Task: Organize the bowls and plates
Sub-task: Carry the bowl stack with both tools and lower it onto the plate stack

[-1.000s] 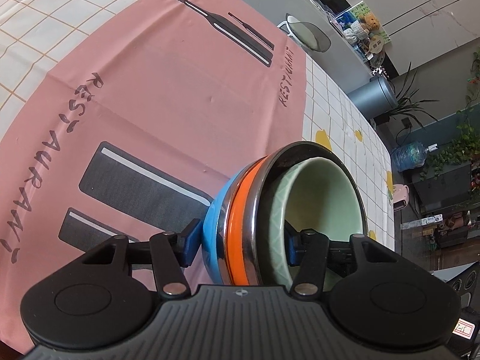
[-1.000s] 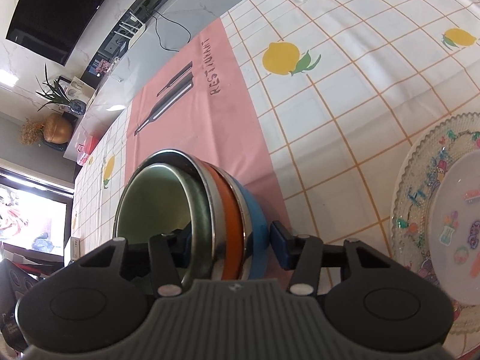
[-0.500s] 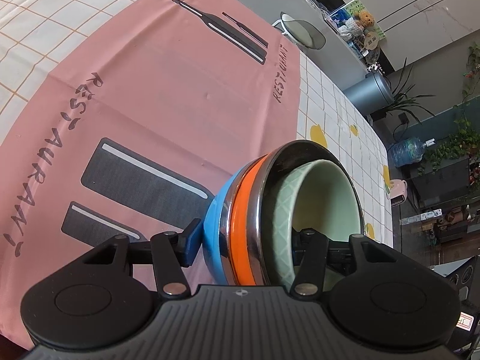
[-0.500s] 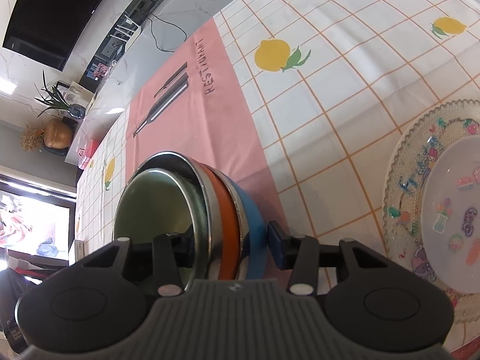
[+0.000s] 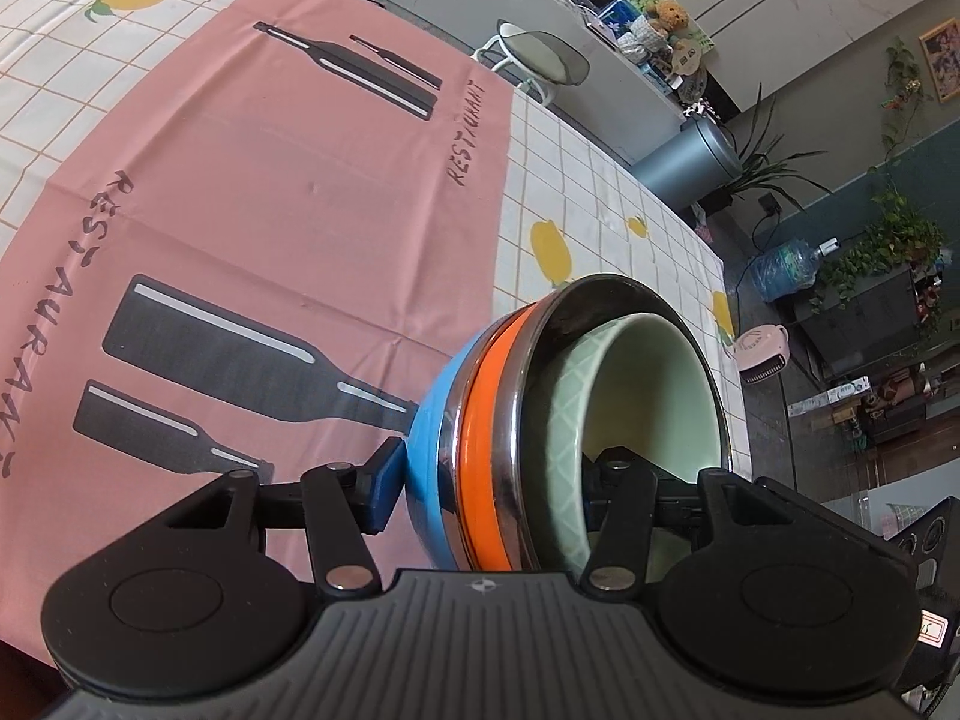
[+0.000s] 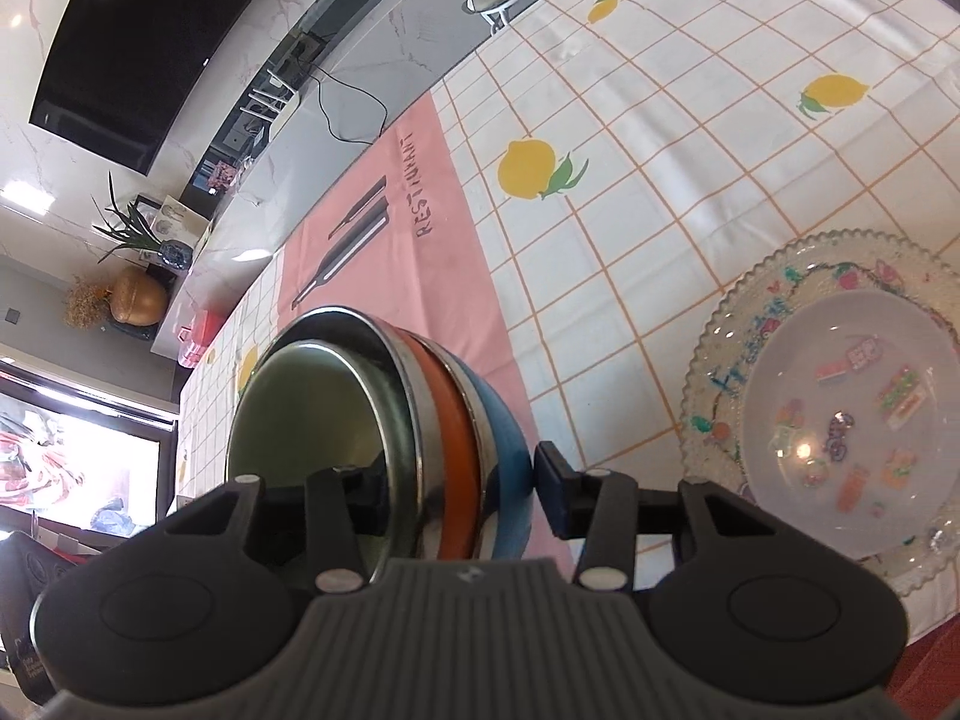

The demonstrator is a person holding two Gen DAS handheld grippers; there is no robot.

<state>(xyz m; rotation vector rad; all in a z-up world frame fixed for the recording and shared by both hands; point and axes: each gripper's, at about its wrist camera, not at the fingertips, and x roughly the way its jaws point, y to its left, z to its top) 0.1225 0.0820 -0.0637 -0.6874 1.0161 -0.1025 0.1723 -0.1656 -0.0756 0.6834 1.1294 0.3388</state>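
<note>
A nested stack of bowls, blue (image 5: 429, 450) outside, then orange (image 5: 485, 420), steel, and pale green (image 5: 648, 396) innermost, hangs tilted above the pink placemat (image 5: 270, 192). My left gripper (image 5: 492, 477) is shut on one side of the stack, one pad on the blue wall and the other inside the green bowl. At the opposite side my right gripper (image 6: 459, 492) is shut on the stack (image 6: 462, 420), its right pad against the blue bowl (image 6: 510, 450) and its left finger inside the rim.
A clear scalloped plate (image 6: 750, 282) holding a translucent dish with stickers (image 6: 840, 396) lies on the lemon-print tablecloth (image 6: 660, 120), right of the stack. A stool (image 5: 543, 57) and a counter stand beyond the far table edge.
Both grippers have risen with the bowl stack, which now hangs higher over the placemat. The right jaws have drawn slightly tighter on the stack.
</note>
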